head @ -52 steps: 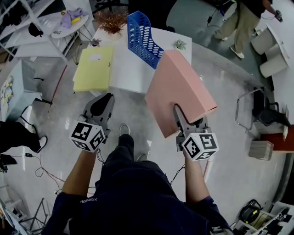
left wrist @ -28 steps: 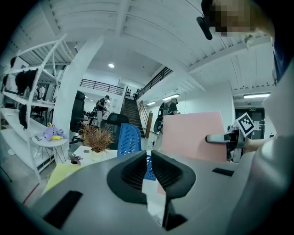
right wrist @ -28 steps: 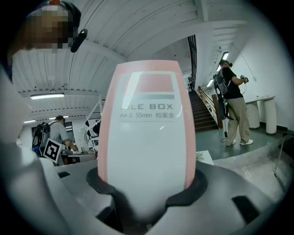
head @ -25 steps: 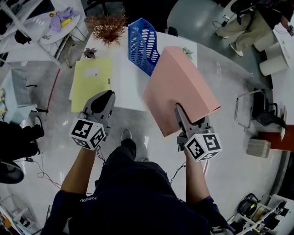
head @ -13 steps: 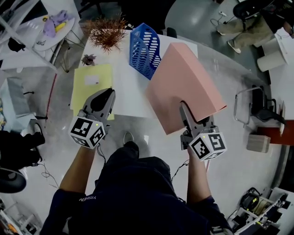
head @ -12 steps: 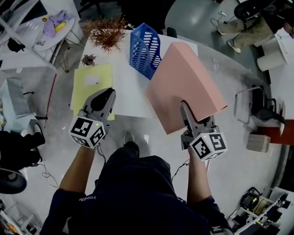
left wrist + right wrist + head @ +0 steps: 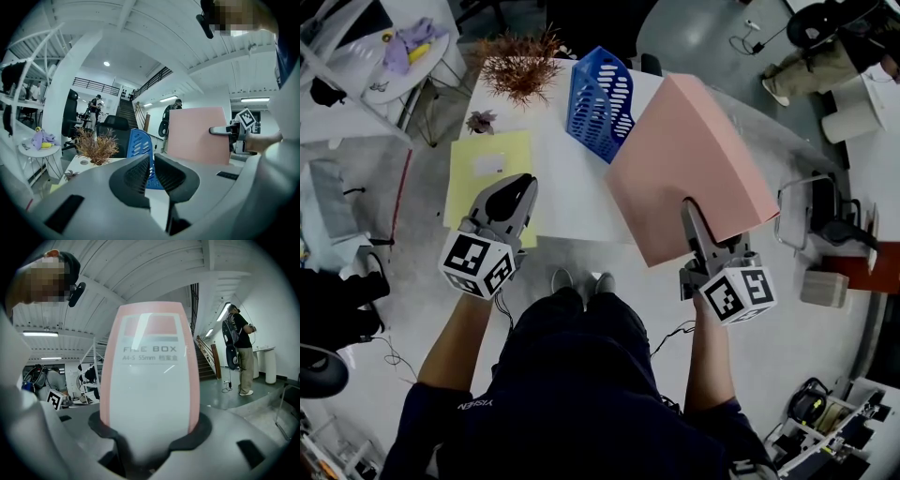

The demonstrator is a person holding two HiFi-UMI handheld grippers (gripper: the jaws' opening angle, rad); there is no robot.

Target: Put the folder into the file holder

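Observation:
A thick pink file box [image 7: 689, 164] hangs tilted in the air over the white table's [image 7: 572, 192] right edge, with my right gripper [image 7: 690, 211] shut on its lower edge. In the right gripper view its white-labelled spine [image 7: 150, 376] fills the space between the jaws [image 7: 150, 430]. The blue mesh file holder [image 7: 600, 94] stands on the table just left of the box's far corner, and it shows again [image 7: 138, 145] in the left gripper view beside the box [image 7: 197, 136]. My left gripper [image 7: 517, 192] hovers at the table's near left edge, shut and holding nothing [image 7: 151, 161].
A yellow folder [image 7: 487, 169] lies flat on the table's left side, partly under my left gripper. A dried spiky plant [image 7: 517, 64] and a small pot [image 7: 480, 122] stand at the back left. A chair [image 7: 825, 220] stands to the right, and a person [image 7: 811, 47] beyond it.
The pink box and my right gripper have drifted right and slightly forward, closer to the blue holder. My left gripper has kept its place near the yellow folder.

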